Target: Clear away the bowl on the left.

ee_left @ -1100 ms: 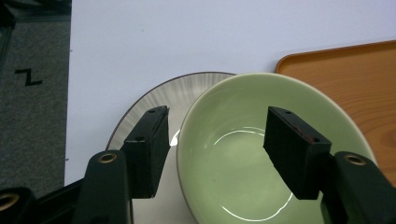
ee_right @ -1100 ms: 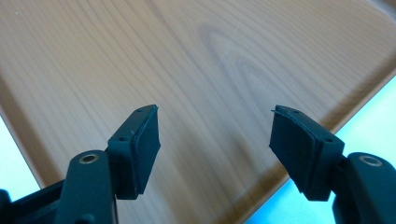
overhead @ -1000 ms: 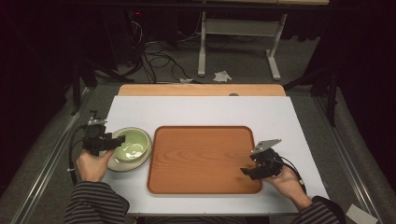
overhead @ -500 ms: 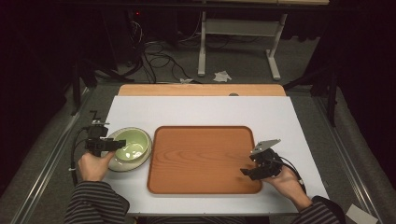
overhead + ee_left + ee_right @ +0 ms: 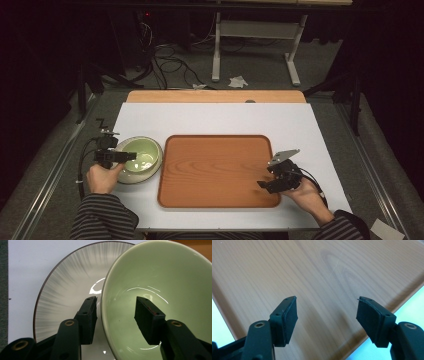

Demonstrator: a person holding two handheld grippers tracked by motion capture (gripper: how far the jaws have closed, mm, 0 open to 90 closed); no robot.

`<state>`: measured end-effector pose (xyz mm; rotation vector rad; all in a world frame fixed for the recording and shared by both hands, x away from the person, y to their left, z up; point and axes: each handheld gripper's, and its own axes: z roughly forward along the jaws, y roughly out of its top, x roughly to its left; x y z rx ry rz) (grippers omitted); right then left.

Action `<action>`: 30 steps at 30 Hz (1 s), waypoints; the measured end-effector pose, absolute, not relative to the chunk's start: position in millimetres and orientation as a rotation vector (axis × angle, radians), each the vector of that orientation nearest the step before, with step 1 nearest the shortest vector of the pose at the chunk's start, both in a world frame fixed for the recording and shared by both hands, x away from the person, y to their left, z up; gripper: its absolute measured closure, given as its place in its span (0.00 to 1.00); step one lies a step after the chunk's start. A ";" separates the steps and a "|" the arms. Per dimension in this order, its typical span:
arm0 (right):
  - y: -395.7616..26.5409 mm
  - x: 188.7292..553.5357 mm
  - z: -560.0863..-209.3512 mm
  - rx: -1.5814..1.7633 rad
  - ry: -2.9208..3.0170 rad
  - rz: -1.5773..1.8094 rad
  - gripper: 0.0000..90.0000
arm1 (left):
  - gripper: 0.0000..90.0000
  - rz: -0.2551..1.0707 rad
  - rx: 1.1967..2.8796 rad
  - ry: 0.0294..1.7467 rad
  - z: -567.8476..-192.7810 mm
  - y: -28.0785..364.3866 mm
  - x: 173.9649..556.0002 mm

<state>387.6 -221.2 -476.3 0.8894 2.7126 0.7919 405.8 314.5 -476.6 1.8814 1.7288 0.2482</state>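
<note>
Green bowl (image 5: 160, 290) rim between the left tool's (image 5: 115, 317) parted jaws (on a plate (image 5: 65, 290)), right tool (image 5: 327, 315) released.

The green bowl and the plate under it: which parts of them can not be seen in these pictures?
- Left gripper view: the green bowl hides the right part of the plate; the picture's edges cut off the bowl's right and lower rim.
- High view: the left gripper and hand cover the bowl's left rim; the plate's pattern is too small.
</note>
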 end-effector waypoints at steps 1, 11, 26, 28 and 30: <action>-220.6 386.9 -476.3 0.897 2.713 0.787 0.38 | 0.63 0.255 1.881 1.730 -476.2 314.4 405.1; -220.2 387.0 -476.6 0.882 2.722 0.782 0.38 | 0.78 0.227 1.850 1.772 -477.9 317.1 406.1; -219.5 386.8 -477.0 0.872 2.723 0.791 0.38 | 0.84 0.196 1.845 1.807 -483.3 317.3 409.2; -220.4 387.1 -476.5 0.877 2.720 0.786 0.38 | 0.86 0.193 1.849 1.811 -484.6 317.4 410.0; -220.5 387.3 -476.4 0.872 2.719 0.792 0.38 | 0.86 0.192 1.852 1.812 -484.8 317.1 410.0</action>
